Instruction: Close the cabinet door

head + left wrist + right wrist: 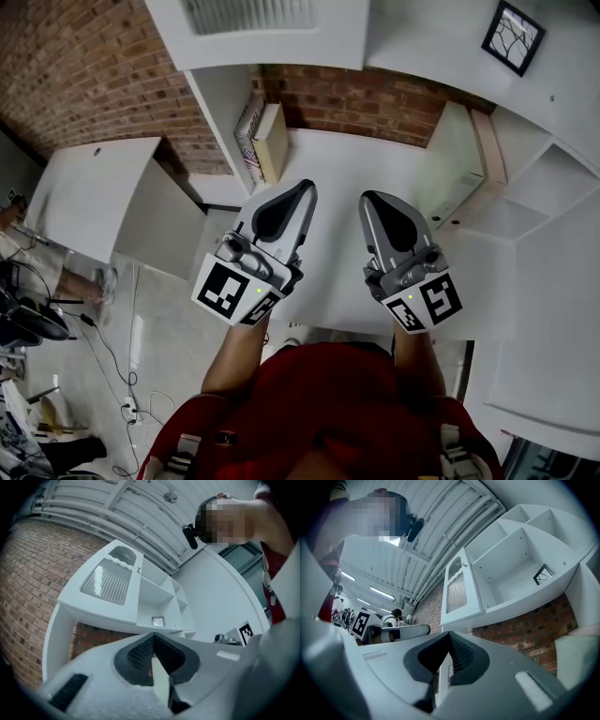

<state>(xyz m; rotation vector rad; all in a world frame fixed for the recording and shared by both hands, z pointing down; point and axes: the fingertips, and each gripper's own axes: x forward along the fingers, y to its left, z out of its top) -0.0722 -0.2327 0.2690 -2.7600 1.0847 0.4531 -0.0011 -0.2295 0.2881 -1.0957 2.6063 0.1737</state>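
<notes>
Cabinet door [105,581]: wide open! It stands out from the front of the upper cabinet, high above the back left corner of the surface [347,159], with its ribbed panel on show. Nothing is touching it.
Left hand-held gripper [307,189]: jaws pressed together and empty, nose tilted upward over the middle of the surface. Shut like that it looks like a firm, blunt tip for pushing, and it seems the better placed of the two, sitting on the door's side.
Right hand-held gripper [368,200]: jaws also together with nothing between them. It sits just beside the left one, toward the right edge of the surface, and looks parked as a spare, out of the door's swing.
Open shelves [520,559]: bare white compartments beside the door, with a small picture frame [542,575] leaning in one of them.
Books [262,141]: upright at the back left corner of the surface, tucked against the cabinet's side and, as far as I can judge, below the door's path.
Step in hand: the reach up to the door, by my reading; no push has been made yet.
Next move calls for: a tip on the door's outer face near its free edge, then a steady sweep toward the cabinet front.
Watch for: the tip skidding off that smooth white face, or the door bouncing back open.
</notes>
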